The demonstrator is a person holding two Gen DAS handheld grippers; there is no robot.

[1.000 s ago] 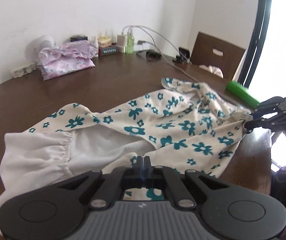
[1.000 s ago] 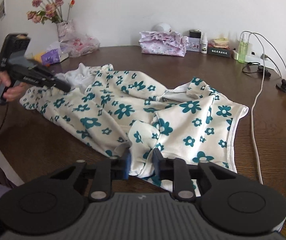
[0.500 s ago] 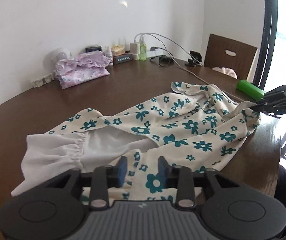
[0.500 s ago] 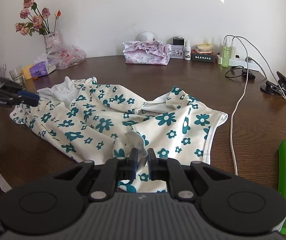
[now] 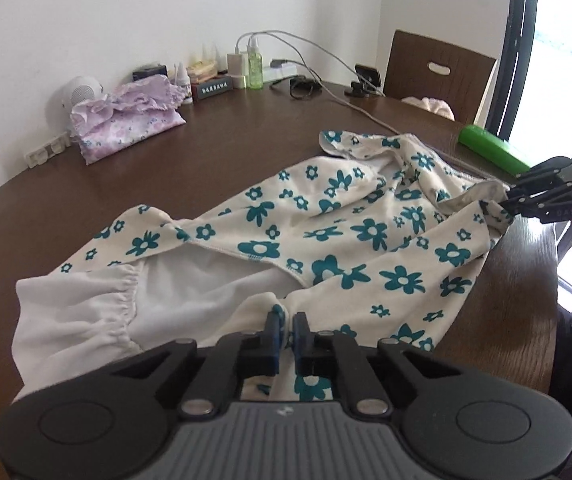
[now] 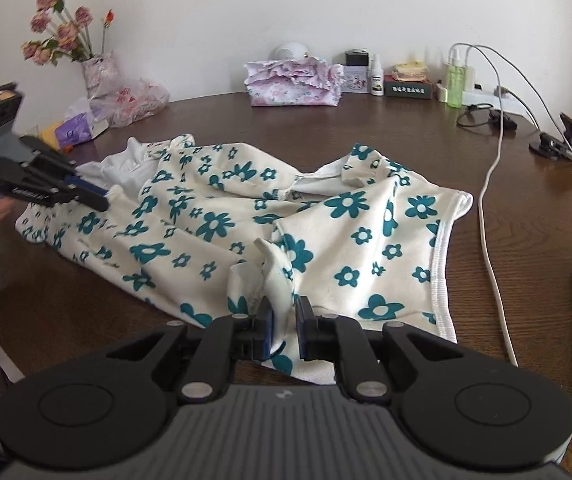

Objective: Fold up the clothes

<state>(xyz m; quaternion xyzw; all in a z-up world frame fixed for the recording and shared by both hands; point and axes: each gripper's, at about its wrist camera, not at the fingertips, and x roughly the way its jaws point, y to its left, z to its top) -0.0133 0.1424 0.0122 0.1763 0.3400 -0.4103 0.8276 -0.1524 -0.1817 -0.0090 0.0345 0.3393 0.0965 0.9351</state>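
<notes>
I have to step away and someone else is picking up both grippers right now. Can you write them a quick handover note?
Left gripper: fingers shut on the floral garment at the end with the white gathered part.
Right gripper: fingers pinch a bunched fold at the opposite end.
The garment lies rumpled across the brown table, near its front edge. A folded pink garment sits by the wall.
Done: both ends gripped.
Left: spread it flat, then fold it; no fold made yet.

Home — dining table [image 6: 365,128], vase of flowers [image 6: 98,68]
</notes>
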